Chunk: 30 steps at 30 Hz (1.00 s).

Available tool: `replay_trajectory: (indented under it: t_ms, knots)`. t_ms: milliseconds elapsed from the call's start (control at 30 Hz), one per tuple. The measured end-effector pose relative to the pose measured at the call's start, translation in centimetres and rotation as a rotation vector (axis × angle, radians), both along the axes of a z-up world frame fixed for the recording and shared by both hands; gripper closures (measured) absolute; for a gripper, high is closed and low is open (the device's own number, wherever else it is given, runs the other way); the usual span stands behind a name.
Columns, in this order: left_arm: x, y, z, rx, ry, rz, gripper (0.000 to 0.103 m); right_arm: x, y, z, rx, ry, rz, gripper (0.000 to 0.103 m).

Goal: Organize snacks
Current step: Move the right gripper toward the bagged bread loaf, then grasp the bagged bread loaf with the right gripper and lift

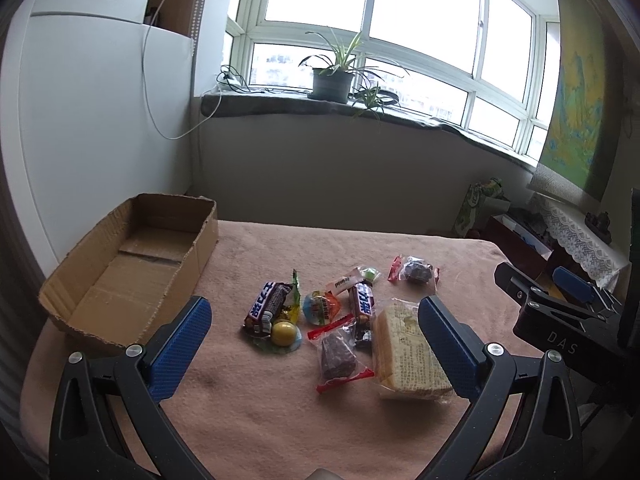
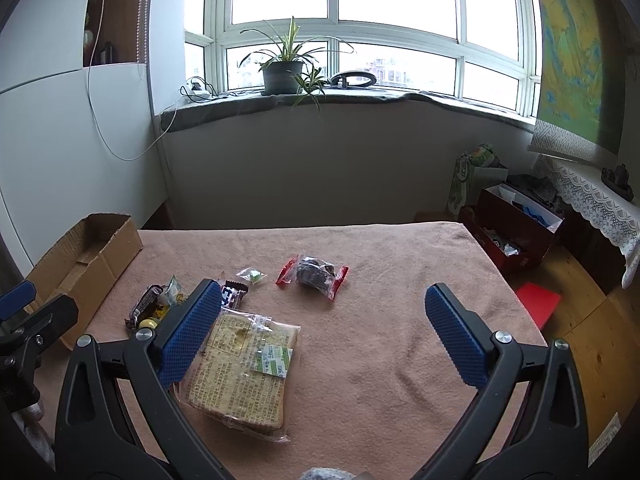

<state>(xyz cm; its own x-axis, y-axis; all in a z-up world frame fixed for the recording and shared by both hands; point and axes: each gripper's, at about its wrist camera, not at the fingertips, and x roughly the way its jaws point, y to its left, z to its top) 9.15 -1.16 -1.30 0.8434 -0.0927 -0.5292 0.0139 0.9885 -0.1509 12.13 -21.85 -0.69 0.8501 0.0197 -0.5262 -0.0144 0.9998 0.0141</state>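
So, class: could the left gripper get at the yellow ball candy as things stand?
Probably yes. The left gripper is open and empty, and the yellow ball candy lies uncovered between its fingers, though a chocolate bar touches it.

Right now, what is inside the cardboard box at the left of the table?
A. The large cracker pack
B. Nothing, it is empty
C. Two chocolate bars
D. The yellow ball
B. The cardboard box shows only its bare floor, while the snacks, the cracker pack among them, lie on the pink cloth beside it.
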Motion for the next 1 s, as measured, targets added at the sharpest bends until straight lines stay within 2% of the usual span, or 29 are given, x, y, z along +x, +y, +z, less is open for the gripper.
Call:
replay_trajectory:
  t_ms: [433, 567, 633, 667, 700, 867, 1000]
  knots:
    - [1.3, 1.0, -1.4, -0.047, 0.053, -0.001, 0.003, 1.8, 0.0, -2.4, 0.036, 0.077, 0.057, 0.0]
    - [1.7, 1.1, -2.0, -0.075, 0.075, -0.012, 0.006, 2.4, -1.1, -3.9, 0.127, 0.146, 0.096, 0.0]
    - [2.0, 1.2, -2.4, -0.104, 0.095, -0.024, 0.01, 2.8, -2.2, -4.8, 0.196, 0.19, 0.098, 0.005]
    - [2.1, 1.2, -2.6, -0.122, 0.107, -0.033, 0.012, 3.0, -2.7, -5.3, 0.226, 0.214, 0.096, 0.013]
    - [2.2, 1.2, -2.9, -0.14, 0.117, -0.044, 0.018, 3.1, -3.1, -5.8, 0.258, 0.237, 0.097, 0.017]
    - [3.0, 0.5, -4.7, -0.232, 0.192, -0.121, 0.037, 3.5, -4.7, -7.9, 0.412, 0.325, 0.131, 0.019]
    - [3.5, -0.8, -5.7, -0.291, 0.235, -0.197, 0.046, 3.6, -4.5, -8.8, 0.473, 0.367, 0.165, 0.019]
